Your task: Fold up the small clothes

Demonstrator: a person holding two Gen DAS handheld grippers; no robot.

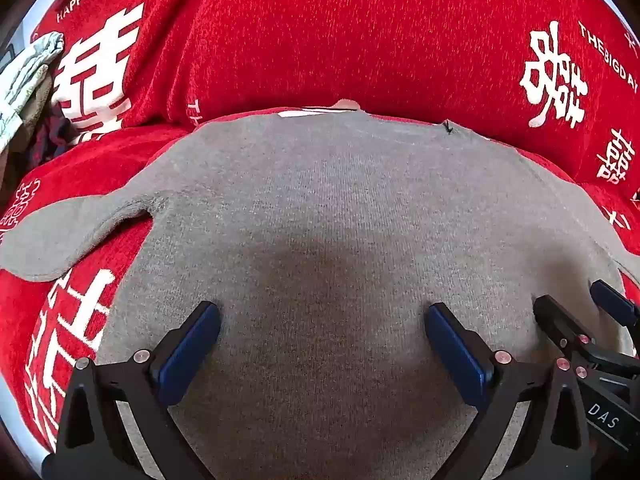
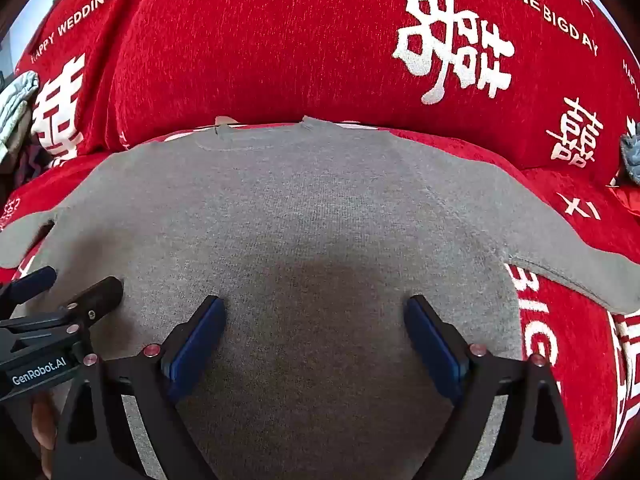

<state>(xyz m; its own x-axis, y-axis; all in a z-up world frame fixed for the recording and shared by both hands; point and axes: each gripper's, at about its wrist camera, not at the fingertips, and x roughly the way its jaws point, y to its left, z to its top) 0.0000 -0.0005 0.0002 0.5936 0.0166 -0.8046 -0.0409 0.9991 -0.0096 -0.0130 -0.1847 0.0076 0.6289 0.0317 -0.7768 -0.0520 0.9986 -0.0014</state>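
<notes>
A small grey knit top lies spread flat on a red cover, collar away from me, with one short sleeve out to the left and the other sleeve out to the right. It also fills the right wrist view. My left gripper is open and empty, hovering just over the lower body of the top. My right gripper is open and empty over the same area, just to the right of the left one. Each gripper shows at the edge of the other's view.
The red cover with white characters and lettering drapes over a seat and its backrest. A pile of other clothes lies at the far left. A grey-blue item sits at the far right edge.
</notes>
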